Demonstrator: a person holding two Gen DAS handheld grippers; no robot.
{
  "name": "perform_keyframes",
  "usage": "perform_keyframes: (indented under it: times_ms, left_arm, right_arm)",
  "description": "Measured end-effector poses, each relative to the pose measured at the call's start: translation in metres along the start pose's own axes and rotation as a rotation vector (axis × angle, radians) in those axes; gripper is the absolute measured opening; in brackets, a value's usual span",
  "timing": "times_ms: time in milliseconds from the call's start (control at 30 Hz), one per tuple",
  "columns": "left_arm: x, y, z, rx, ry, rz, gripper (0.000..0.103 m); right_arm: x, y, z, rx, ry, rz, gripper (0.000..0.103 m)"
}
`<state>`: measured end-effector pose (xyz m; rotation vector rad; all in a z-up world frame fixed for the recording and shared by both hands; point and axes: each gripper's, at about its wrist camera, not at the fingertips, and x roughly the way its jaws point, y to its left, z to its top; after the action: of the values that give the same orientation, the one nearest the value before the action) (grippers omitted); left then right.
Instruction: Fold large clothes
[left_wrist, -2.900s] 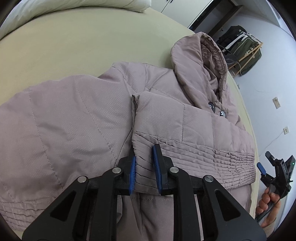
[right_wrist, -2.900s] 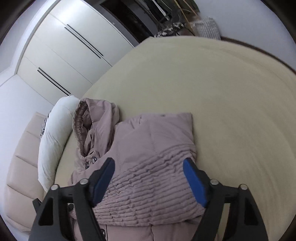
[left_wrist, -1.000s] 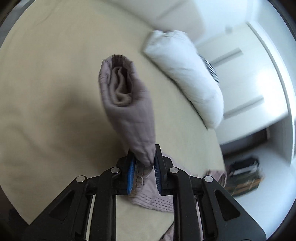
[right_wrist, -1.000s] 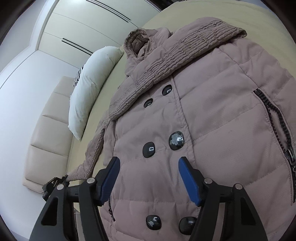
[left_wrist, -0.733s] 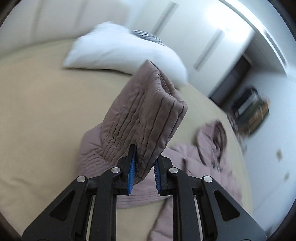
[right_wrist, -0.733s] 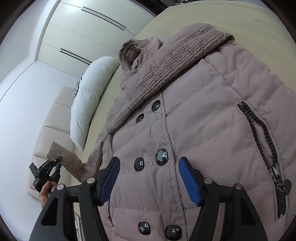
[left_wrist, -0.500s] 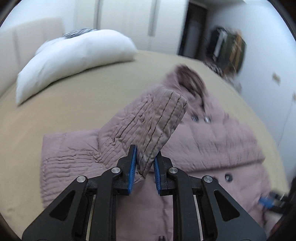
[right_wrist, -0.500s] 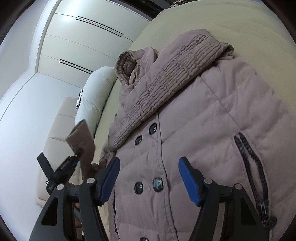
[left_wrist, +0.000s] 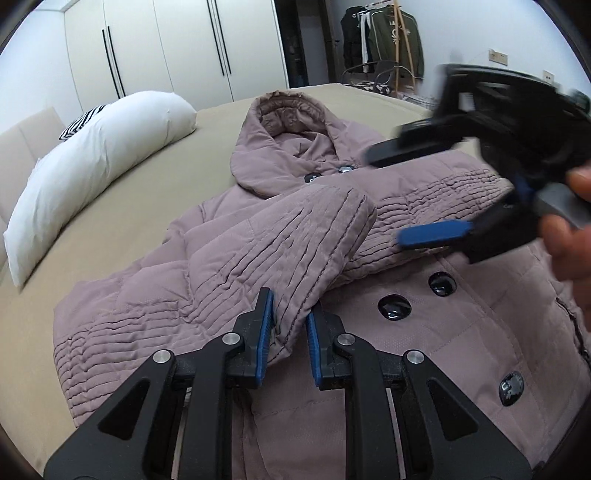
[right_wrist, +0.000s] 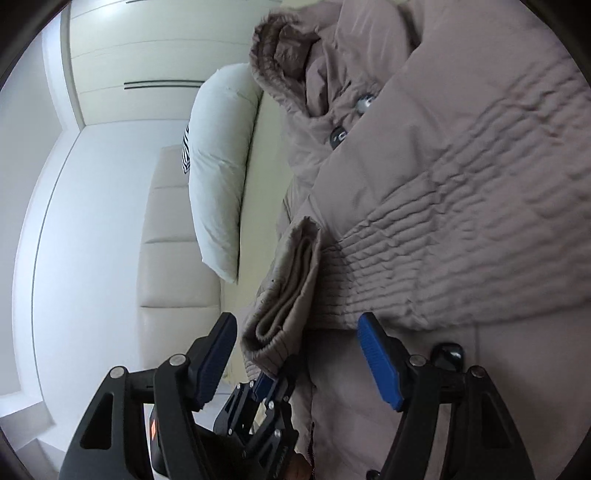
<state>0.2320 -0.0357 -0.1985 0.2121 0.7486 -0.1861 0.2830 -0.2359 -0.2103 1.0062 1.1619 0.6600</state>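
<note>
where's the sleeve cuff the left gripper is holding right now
In the left wrist view the cuff sits low centre, pinched in the left gripper above the coat front, just left of its dark buttons.

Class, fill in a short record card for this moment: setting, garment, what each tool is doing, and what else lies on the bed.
setting: bed with a tan sheet, white wardrobes behind
garment: mauve hooded coat lying button side up
left tool: shut on the cuff of the sleeve, which is lifted over the coat front
right tool: open, holding nothing, above the coat near the other sleeve folded across the chest
also on bed: white pillow
</note>
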Motion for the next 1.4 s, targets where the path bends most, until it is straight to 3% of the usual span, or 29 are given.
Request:
perform_keyframes:
  times_ms: [167,233,333,433,500,533,567,667,833,933,1033,1100,1200,1267,1400]
  left_arm:
    - [0.003,0.001,-0.002,0.016,-0.008,-0.010,0.016]
    - [0.001,0.005,-0.003,0.002,-0.016,-0.001,0.017]
    - [-0.007,0.013,-0.004,-0.026,-0.019,-0.002,0.021]
    - [-0.024,0.022,-0.009,-0.073,-0.040,-0.012,0.030]
    - [-0.047,0.033,-0.018,-0.130,-0.090,0.007,0.046]
    - [-0.058,0.041,-0.023,-0.171,-0.123,0.023,0.060]
    - [-0.067,0.049,-0.029,-0.218,-0.149,0.046,0.068]
    - [-0.064,0.078,-0.038,-0.365,-0.117,0.084,0.070]
    - [-0.035,0.113,-0.035,-0.572,-0.033,0.062,0.070]
    - [-0.016,0.120,-0.026,-0.609,-0.010,0.081,0.070]
    - [0.008,0.113,-0.013,-0.566,0.021,0.101,0.070]
    - [0.025,0.111,-0.006,-0.569,0.037,0.101,0.070]
    - [0.040,0.117,-0.006,-0.585,0.055,0.127,0.059]
    - [0.051,0.117,-0.010,-0.557,0.097,0.127,0.052]
    - [0.057,0.115,-0.015,-0.542,0.119,0.140,0.046]
  right_arm:
    - [0.045,0.007,0.017,0.026,0.078,-0.004,0.068]
    - [0.057,0.014,0.018,0.000,0.111,-0.011,0.035]
    - [0.064,0.024,0.020,-0.027,0.113,-0.035,0.023]
    - [0.062,0.042,0.020,-0.068,0.089,-0.052,0.021]
    - [0.055,0.058,0.021,-0.091,0.058,-0.047,0.020]
    - [0.051,0.067,0.022,-0.101,0.044,-0.041,0.020]
    - [0.044,0.078,0.022,-0.115,0.028,-0.024,0.020]
    - [0.023,0.132,0.019,-0.199,-0.019,0.041,0.020]
    - [-0.022,0.227,0.010,-0.355,-0.092,0.152,0.020]
    - [-0.052,0.269,0.006,-0.422,-0.142,0.206,0.020]
    - [-0.080,0.290,0.003,-0.478,-0.181,0.220,0.020]
    - [-0.100,0.288,0.001,-0.512,-0.222,0.191,0.020]
    - [-0.123,0.245,0.015,-0.454,-0.275,0.155,0.020]
    - [-0.138,0.195,0.030,-0.364,-0.321,0.125,0.020]
    - [-0.157,0.075,0.049,-0.138,-0.404,0.052,0.019]
